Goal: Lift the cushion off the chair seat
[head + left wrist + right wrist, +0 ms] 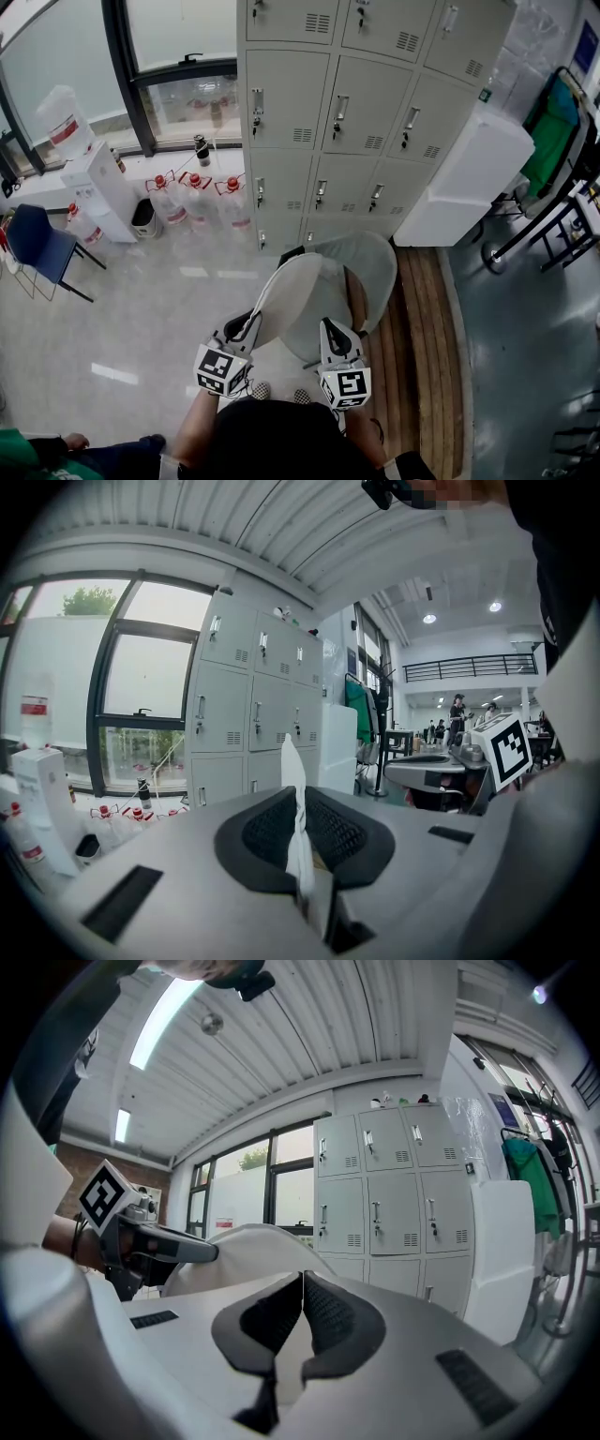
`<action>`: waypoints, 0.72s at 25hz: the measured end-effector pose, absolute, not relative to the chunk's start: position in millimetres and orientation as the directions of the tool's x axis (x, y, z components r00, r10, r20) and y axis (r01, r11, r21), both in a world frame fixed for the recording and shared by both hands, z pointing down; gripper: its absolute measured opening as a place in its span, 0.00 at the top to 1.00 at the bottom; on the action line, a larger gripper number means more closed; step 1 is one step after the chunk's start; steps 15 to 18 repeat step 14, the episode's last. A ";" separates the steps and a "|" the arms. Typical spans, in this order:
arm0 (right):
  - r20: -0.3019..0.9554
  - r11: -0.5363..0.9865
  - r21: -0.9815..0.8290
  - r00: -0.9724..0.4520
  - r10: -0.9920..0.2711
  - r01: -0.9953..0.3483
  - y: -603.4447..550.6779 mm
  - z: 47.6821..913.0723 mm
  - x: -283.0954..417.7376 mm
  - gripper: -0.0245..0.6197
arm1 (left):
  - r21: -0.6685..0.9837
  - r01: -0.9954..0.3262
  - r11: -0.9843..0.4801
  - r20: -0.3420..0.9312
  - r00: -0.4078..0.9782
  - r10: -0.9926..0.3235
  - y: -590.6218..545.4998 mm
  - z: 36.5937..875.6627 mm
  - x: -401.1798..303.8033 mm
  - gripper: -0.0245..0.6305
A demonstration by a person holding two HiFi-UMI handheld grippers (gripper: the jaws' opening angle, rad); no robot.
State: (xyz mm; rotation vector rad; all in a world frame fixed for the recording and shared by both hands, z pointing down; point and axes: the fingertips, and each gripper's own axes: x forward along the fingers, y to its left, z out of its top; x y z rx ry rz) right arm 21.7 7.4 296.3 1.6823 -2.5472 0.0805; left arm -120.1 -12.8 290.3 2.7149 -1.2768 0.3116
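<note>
Cushion (295, 305) in left gripper (247, 324), right gripper (330, 327)

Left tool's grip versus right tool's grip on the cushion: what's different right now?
The left tool pinches a fold of the cushion that stands up above its pads; the right tool shows only a thin sliver of fabric between its pads. In the head view the left tool holds the cushion's left edge and slants inward, while the right tool holds its near right edge and points straighter ahead. Both are shut on the cushion.
</note>
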 end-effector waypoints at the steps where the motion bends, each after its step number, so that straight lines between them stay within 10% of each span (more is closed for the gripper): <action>1: 0.103 0.392 0.004 -0.389 -0.915 -0.920 8.1 296.5 21.9 0.92 | 0.028 -0.772 -0.635 0.238 0.622 -0.746 -12.1 290.6 -120.0 0.90; 18: 0.105 0.395 -0.011 -0.394 -0.913 -0.919 13.6 300.6 20.6 0.92 | 0.026 -0.774 -0.633 0.245 0.619 -0.746 -5.7 295.1 -121.0 0.90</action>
